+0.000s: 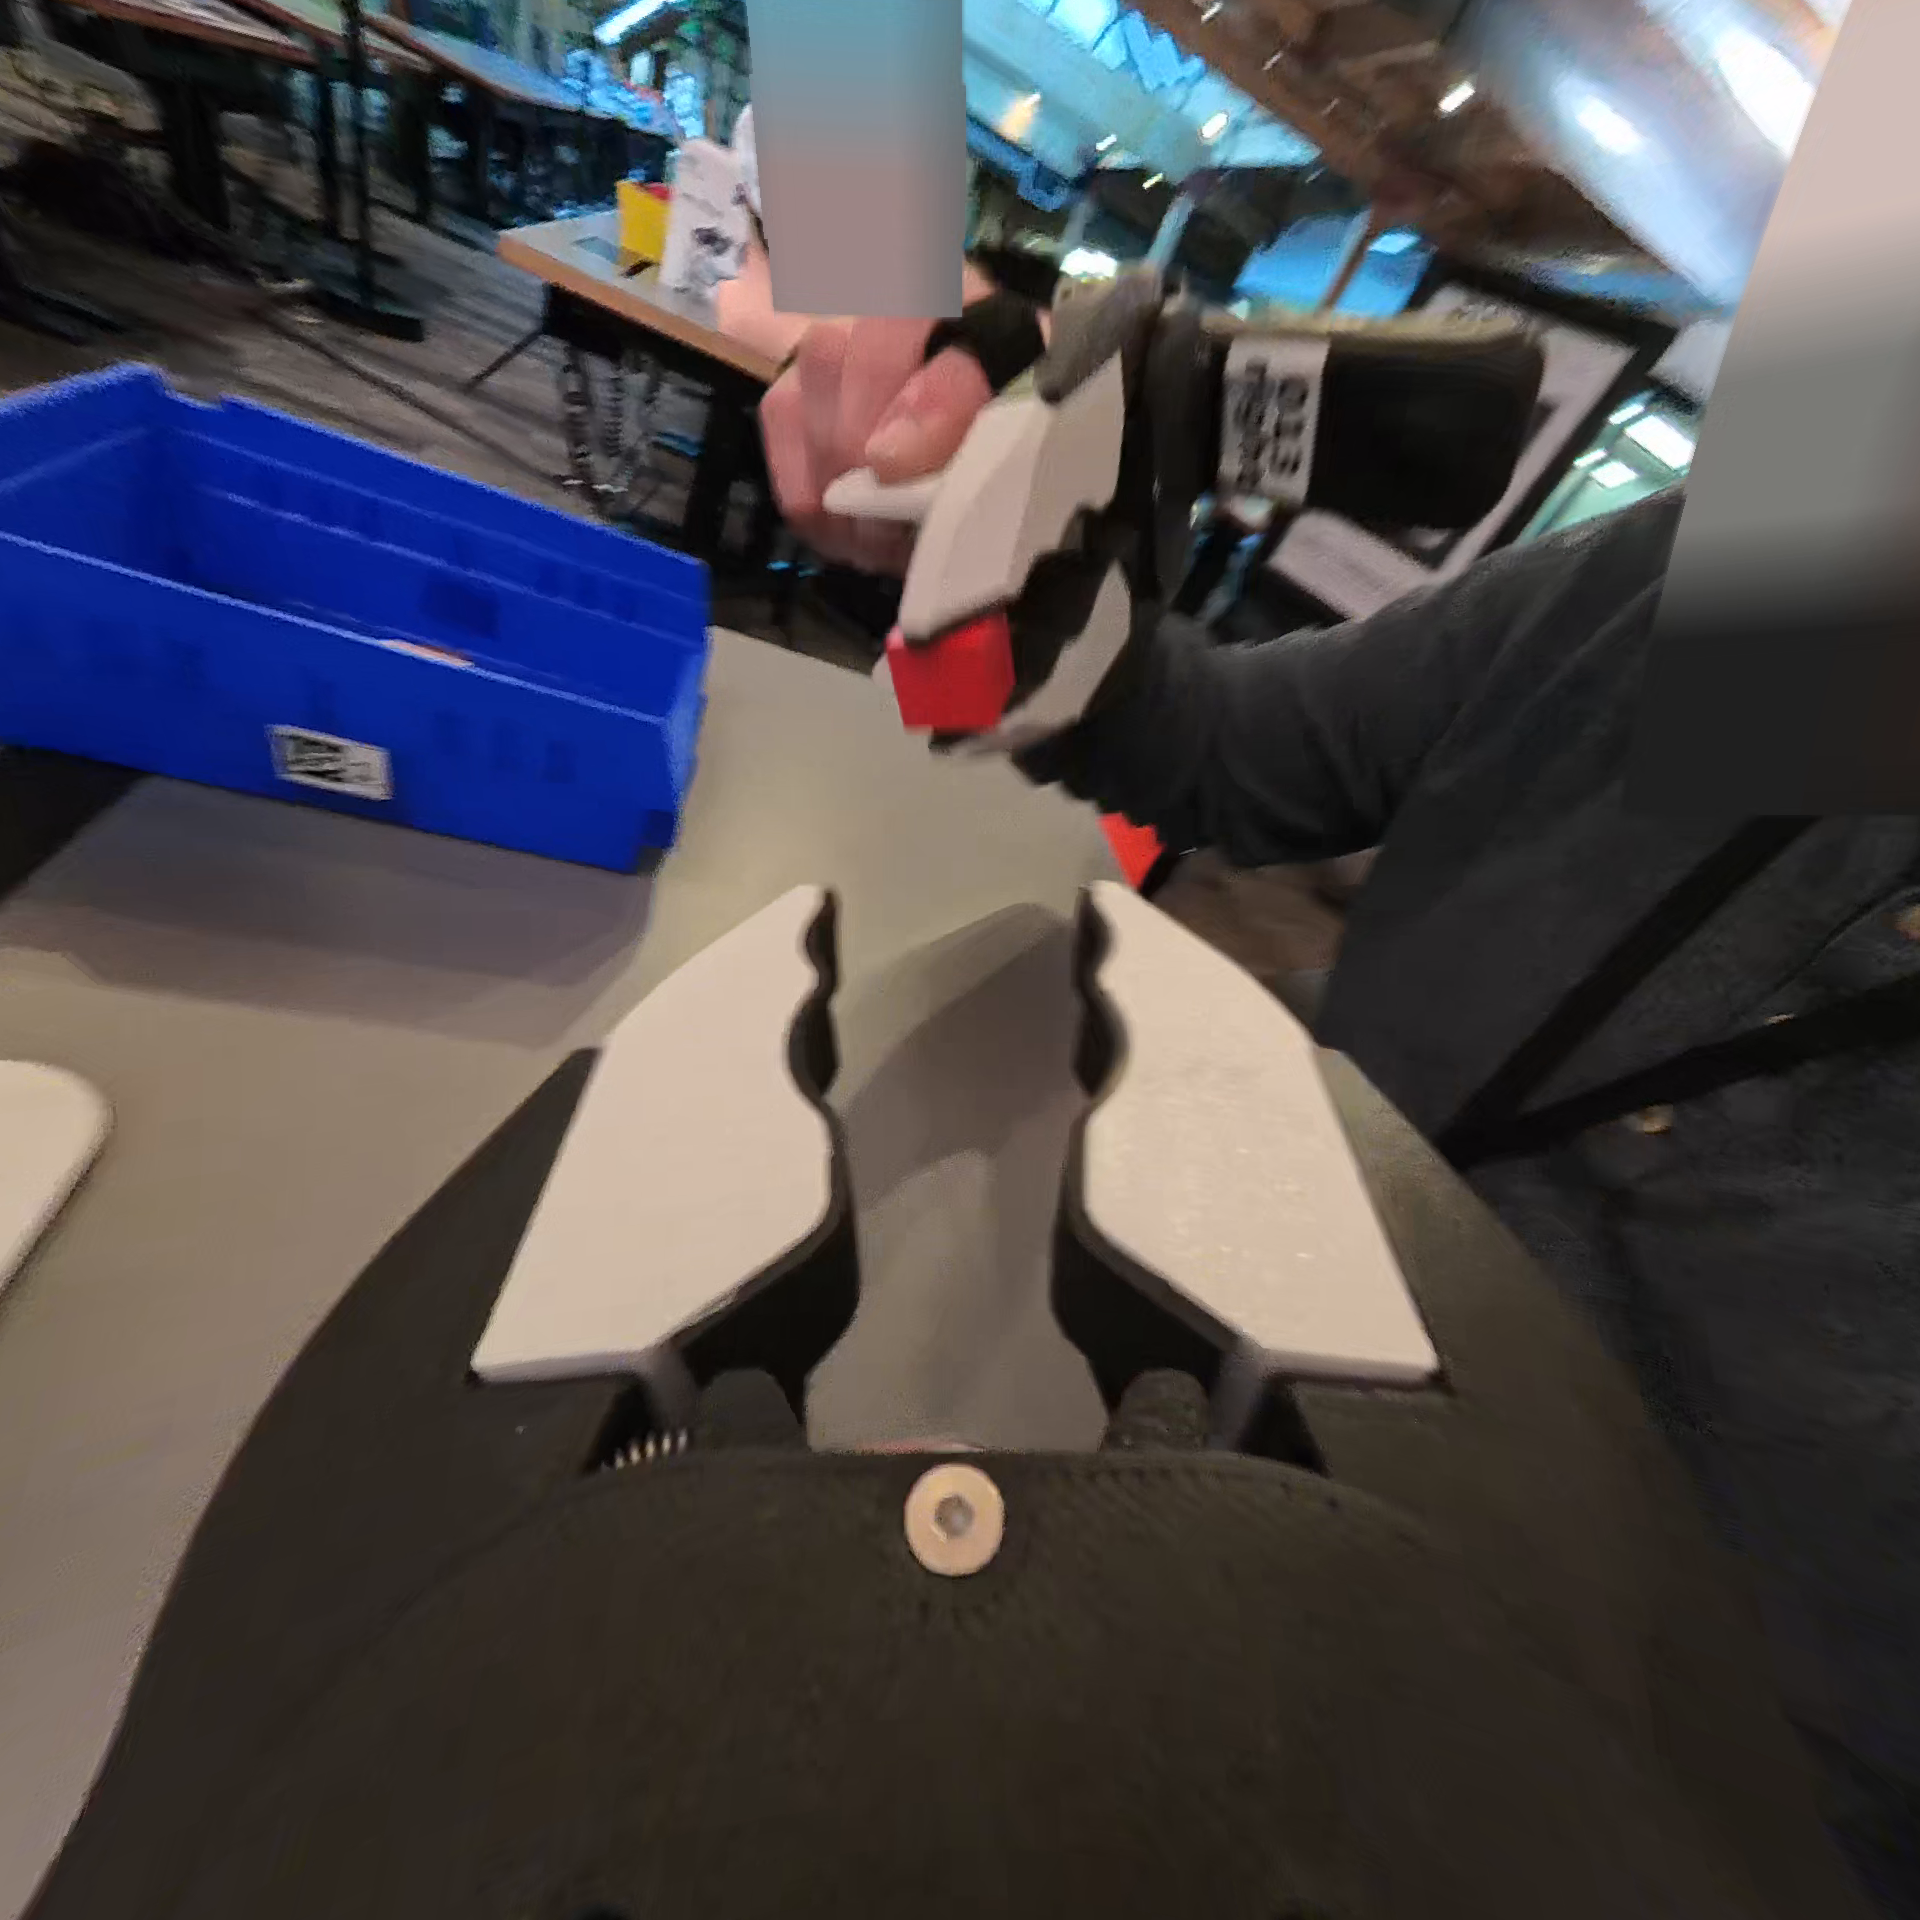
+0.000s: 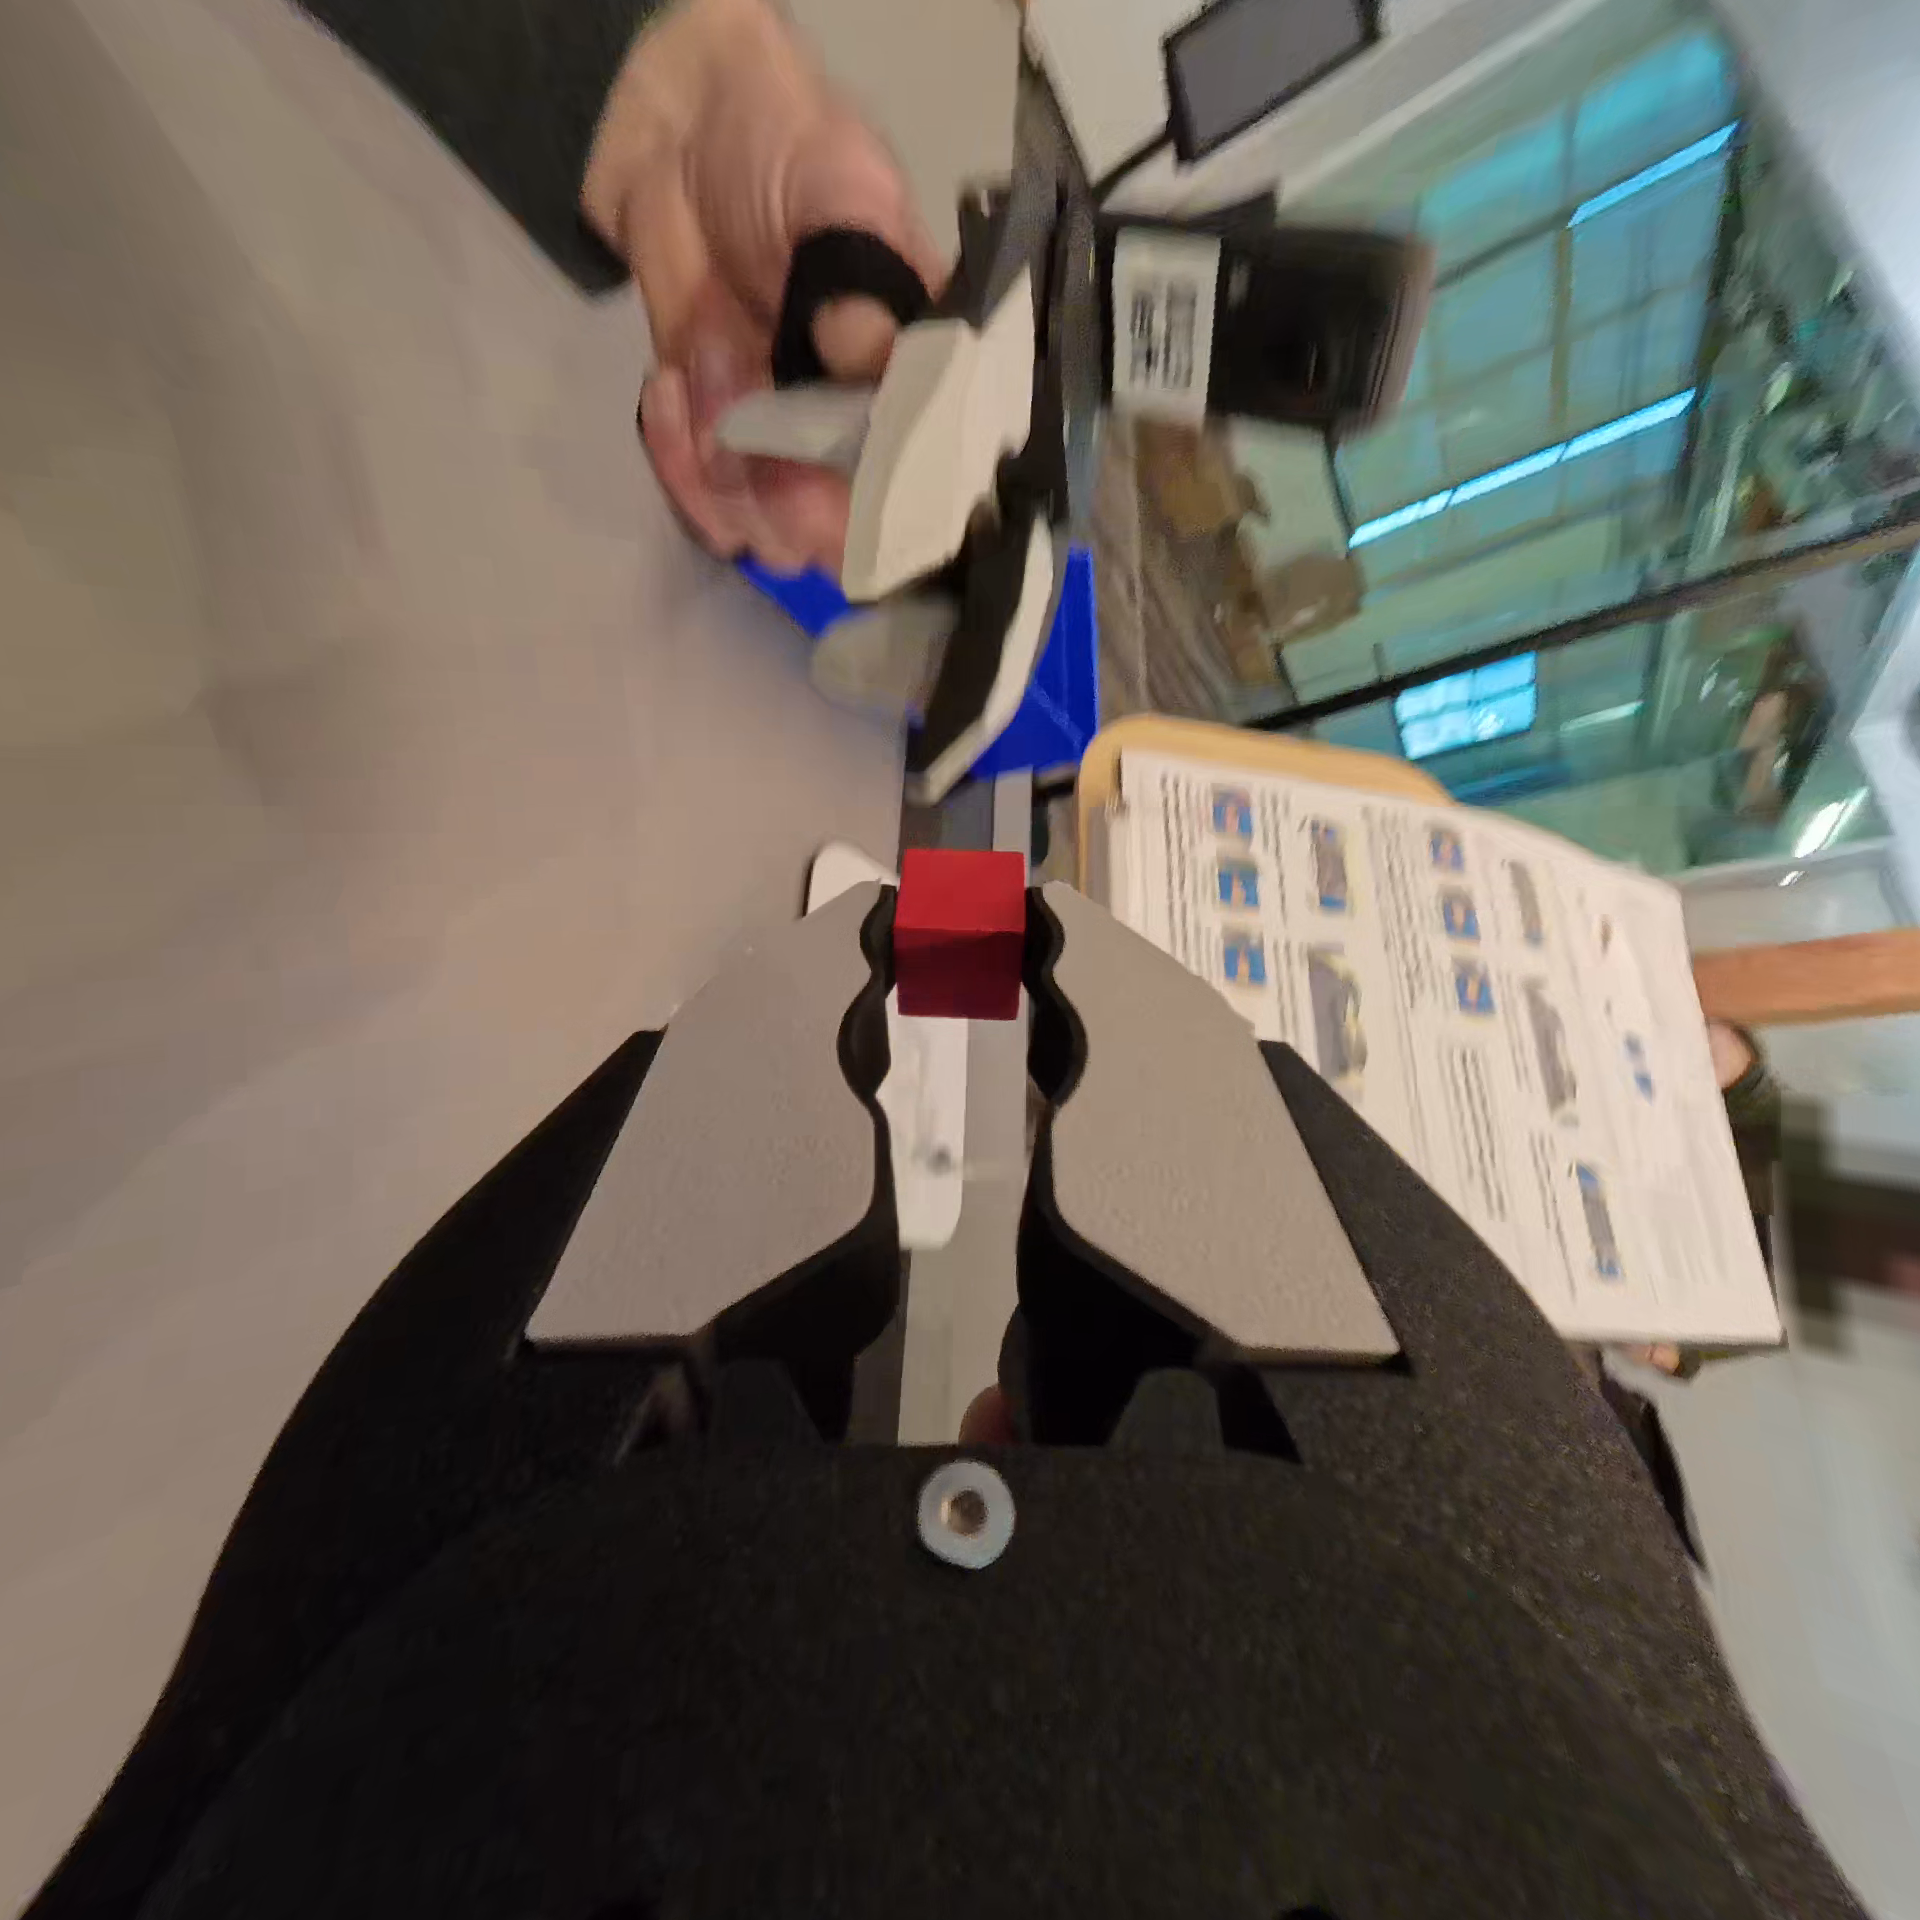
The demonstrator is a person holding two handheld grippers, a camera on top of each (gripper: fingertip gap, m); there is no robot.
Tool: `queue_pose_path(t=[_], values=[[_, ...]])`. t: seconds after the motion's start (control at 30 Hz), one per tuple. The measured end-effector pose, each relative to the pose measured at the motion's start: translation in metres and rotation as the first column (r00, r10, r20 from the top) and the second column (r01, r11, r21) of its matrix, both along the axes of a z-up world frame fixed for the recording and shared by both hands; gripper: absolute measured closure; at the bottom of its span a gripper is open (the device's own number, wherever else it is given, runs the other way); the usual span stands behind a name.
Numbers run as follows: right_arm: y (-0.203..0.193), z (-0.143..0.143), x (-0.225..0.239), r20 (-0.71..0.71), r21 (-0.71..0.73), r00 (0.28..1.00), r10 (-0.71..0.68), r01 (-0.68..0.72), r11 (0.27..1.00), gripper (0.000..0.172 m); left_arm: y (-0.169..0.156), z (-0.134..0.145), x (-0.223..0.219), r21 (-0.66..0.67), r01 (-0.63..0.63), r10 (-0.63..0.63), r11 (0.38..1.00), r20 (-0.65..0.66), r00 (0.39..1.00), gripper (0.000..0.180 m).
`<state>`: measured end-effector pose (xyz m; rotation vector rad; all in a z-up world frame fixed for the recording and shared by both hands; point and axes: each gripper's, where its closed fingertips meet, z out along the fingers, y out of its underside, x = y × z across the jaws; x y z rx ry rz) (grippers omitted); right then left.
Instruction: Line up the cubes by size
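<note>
Taking the blue bin [image 1: 343, 665] as the landmark, and working outward from the left wrist camera: closest in, the left gripper [image 1: 956, 914] hangs over the grey tabletop [image 1: 312, 1039] with its two pale fingers [image 1: 717, 1091] spread apart and only bare tabletop and shadow between them. It sits nearer the camera than the bin and off to the bin's right. A white rounded object [image 1: 42, 1143], cut off by the frame's left edge, lies on the tabletop on the near side of the bin.

Farther out, beyond the bin's right end and raised above the tabletop, the right gripper [image 1: 966, 675] pinches a red cube [image 1: 951, 675]; a hand [image 1: 862, 436] works its handle, and a dark sleeve [image 1: 1403, 727] reaches in from the right. A second bit of red [image 1: 1132, 847] peeks out under that sleeve, too hidden to tell what it is.

The right wrist view is rolled sideways and shows the same grasp close up: the right gripper [image 2: 961, 925] has both pads pressed against opposite faces of the red cube [image 2: 958, 930], held at the fingertips. Beyond it, the left gripper [image 2: 956, 665] stands in front of the blue bin [image 2: 1060, 665]. Printed sheets [image 2: 1403, 1039] on a pale wooden board [image 2: 1101, 769] lie to the right of the cube, on the near side of the bin.
</note>
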<state>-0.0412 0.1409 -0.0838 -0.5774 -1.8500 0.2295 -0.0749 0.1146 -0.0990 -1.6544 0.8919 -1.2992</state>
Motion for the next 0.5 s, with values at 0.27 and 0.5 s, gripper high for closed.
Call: queue_pose_path(t=[0.27, 0.5], values=[[0.145, -0.024, 0.131, 0.378, -0.022, 0.866, -0.327, 0.361, 0.932, 0.149, 0.015, 0.005, -0.022, 0.185, -0.149, 0.170, 0.971, -0.105, 0.980, 0.180], [0.232, -0.096, 0.224, 0.698, -0.025, 0.606, -0.382, 0.554, 0.832, 0.149, 0.021, 0.012, -0.018, 0.233, -0.165, 0.184, 0.958, -0.062, 0.981, 0.180]])
